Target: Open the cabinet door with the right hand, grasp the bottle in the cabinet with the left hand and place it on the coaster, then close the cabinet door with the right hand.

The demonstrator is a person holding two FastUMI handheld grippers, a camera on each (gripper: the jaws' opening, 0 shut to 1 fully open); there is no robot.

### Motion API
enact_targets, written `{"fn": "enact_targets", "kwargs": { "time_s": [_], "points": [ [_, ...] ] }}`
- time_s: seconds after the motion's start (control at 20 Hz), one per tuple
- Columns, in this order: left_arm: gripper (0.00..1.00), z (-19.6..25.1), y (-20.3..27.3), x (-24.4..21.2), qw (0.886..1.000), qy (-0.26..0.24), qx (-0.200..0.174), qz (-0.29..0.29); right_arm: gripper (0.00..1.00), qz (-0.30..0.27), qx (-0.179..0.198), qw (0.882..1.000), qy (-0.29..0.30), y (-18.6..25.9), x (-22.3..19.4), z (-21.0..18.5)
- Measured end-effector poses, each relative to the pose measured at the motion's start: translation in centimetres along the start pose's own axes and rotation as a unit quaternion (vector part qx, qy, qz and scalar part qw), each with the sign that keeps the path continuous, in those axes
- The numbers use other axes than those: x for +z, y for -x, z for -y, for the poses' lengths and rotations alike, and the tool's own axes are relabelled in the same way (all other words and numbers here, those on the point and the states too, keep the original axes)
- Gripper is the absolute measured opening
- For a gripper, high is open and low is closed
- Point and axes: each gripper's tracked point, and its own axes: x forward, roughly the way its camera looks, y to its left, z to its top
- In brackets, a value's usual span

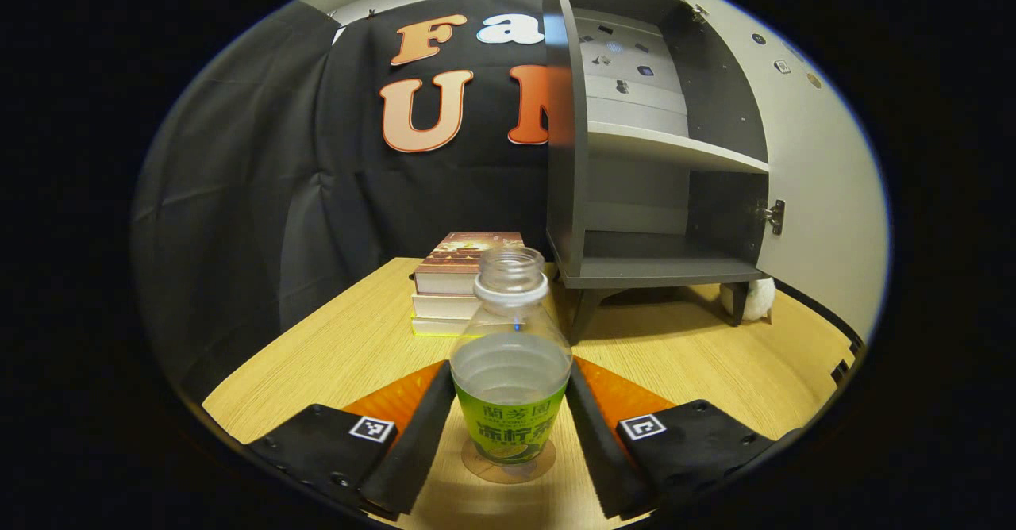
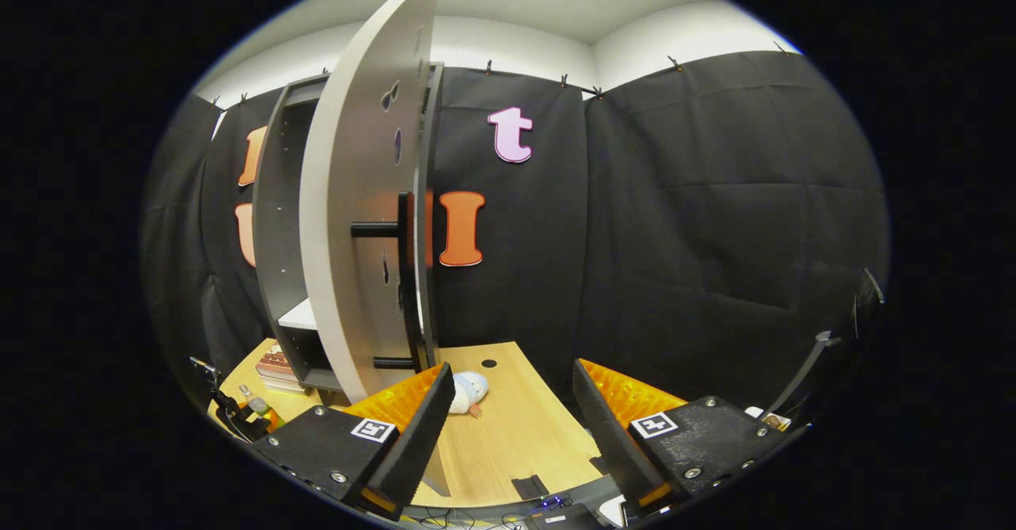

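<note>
- One bottle (image 1: 511, 355) stands upright on a round coaster (image 1: 508, 462) on the wooden table (image 1: 333, 355), at 6 o'clock in the left gripper view. It is clear, uncapped and partly filled with liquid.
- Its green label bears yellow characters that I leave unread.
- The left gripper (image 1: 508, 427) has its two fingers on either side of the bottle's lower body, very close to it; whether they press on it or have let go cannot be told.
- Three books (image 1: 460, 284) lie stacked behind the bottle at 12 o'clock from it, the top cover's print too blurred to make out.
- One grey cabinet (image 1: 659, 197) stands at 2 o'clock with two bare shelves, its door (image 1: 810, 197) swung open to the right.
- The right gripper (image 2: 512, 427) is spread wide with nothing between its fingers, the door's (image 2: 357, 220) edge at 11 o'clock, one dark bar handle (image 2: 405, 276) on it.
- One small white soft toy (image 2: 468, 391) lies on the table beyond the door.
</note>
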Motion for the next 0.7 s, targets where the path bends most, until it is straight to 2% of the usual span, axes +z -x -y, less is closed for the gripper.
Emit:
{"fn": "enact_targets", "kwargs": {
  "time_s": [0.1,0.15,0.2,0.3,0.35,0.4,0.7],
  "points": [
    [0.94,-0.2,0.4,0.2,1.0,0.002,0.003,-0.002,0.92,0.001,-0.001,1.0,0.01,0.0,-0.1,-0.2],
    [0.96,-0.2,0.7,0.5,1.0,0.005,0.003,-0.001,0.87,0.0,-0.003,1.0,0.014,-0.1,0.0,-0.2],
    [0.96,-0.2,1.0,0.6,1.0,0.009,0.001,0.0,0.92,-0.001,-0.003,1.0,0.016,0.0,-0.1,-0.2],
    [0.96,-0.4,1.7,0.9,1.0,0.017,-0.001,-0.001,0.92,-0.001,-0.003,1.0,0.018,0.0,-0.1,-0.4],
    [0.96,-0.6,2.2,1.1,1.0,0.021,0.0,-0.001,0.97,-0.001,-0.003,1.0,0.021,0.0,-0.1,-0.5],
    [0.96,-0.8,2.7,1.3,1.0,0.025,-0.002,0.0,0.92,-0.001,-0.001,1.0,0.024,0.1,-0.1,-0.7],
    [0.96,-2.6,7.0,4.5,0.999,0.031,-0.011,0.018,0.89,-0.002,0.001,1.0,0.02,0.2,-0.4,-1.3]
  ]
}}
